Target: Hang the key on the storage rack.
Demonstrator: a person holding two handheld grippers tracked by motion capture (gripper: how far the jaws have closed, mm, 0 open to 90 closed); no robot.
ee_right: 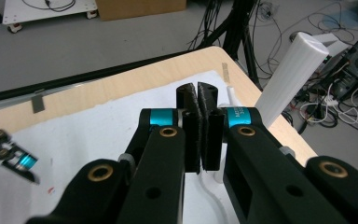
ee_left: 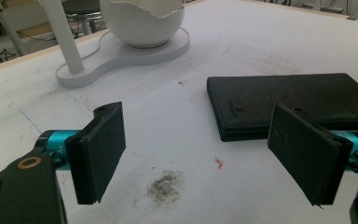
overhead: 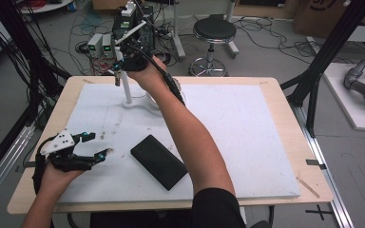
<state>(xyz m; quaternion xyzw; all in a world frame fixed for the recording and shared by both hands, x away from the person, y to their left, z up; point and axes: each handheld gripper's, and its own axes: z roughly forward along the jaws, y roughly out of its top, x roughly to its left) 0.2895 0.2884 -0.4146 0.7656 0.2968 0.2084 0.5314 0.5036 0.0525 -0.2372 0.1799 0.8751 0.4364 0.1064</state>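
a: where's my right gripper now?

b: up at the far edge of the table, beside the white post of the stand. in the right gripper view its pads are pressed flat together with nothing between them, and the post rises just to one side of them, apart from them.

a: and my left gripper?

b: it rests low at the near left of the white mat, jaws spread wide, holding nothing.

a: where's the black wallet from there?

b: in the left gripper view the wallet lies flat on the mat just beyond one pad, not touching it. from above, it sits just beside the left gripper, well apart from the right one. the white bowl sits on the stand's base, next to the post.
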